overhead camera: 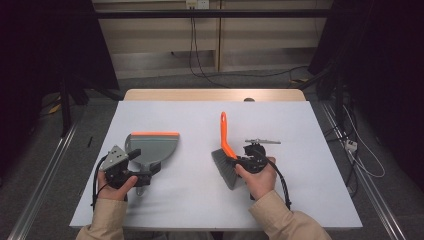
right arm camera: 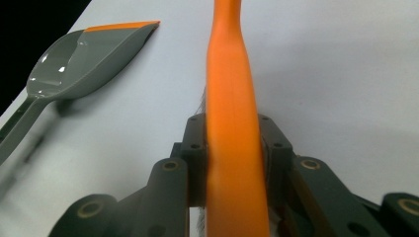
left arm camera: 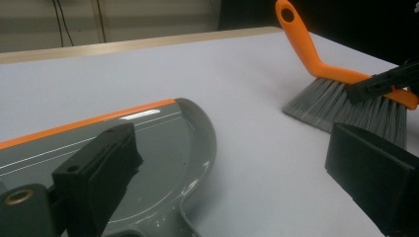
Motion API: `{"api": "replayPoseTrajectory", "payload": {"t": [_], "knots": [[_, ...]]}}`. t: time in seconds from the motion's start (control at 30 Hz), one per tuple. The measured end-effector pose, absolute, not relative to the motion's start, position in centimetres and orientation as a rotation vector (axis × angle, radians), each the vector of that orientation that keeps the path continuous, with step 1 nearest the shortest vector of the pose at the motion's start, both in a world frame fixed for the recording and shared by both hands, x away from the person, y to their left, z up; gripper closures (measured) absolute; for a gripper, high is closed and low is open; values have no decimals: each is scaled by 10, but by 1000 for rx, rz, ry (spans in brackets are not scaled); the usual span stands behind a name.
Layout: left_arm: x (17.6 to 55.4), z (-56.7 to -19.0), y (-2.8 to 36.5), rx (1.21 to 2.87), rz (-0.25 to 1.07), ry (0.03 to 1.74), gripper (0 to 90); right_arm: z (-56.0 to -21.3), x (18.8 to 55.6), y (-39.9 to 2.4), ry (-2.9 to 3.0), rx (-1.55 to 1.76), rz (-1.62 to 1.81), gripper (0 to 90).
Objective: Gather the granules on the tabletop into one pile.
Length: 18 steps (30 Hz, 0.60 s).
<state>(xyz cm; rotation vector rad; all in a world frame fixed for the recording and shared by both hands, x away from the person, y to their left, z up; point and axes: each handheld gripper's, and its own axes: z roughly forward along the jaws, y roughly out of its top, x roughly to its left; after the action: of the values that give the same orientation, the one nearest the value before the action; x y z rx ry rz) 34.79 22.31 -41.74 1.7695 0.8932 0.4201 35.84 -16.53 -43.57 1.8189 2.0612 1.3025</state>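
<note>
Here, on a pale grey tabletop, a person holds one black two-jaw gripper in each hand. The right gripper has its jaws pressed together on the orange back of a hand brush with an orange plastic handle and grey bristles; in the right gripper view the orange handle runs up between the two black jaws, clamped on both sides. The brush stands with its bristles down on the table and its looped handle end rising up and away from the person. The left gripper rests at the near left of the table, over the rear part of a grey plastic dustpan with an orange front lip. In the left gripper view its jaws stand spread wide apart, one above the pan's grey tray and the other over bare table, pinching nothing. The dustpan lies flat, its orange lip facing away from the person, well apart from the brush.
</note>
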Motion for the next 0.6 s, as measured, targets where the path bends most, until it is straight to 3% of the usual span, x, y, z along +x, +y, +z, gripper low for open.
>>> {"api": "replayPoseTrajectory", "payload": {"t": [0.6], "knots": [[348,-418,222,1775,417,893,59,-426,360,-181,2025,1862,1439,710]]}}
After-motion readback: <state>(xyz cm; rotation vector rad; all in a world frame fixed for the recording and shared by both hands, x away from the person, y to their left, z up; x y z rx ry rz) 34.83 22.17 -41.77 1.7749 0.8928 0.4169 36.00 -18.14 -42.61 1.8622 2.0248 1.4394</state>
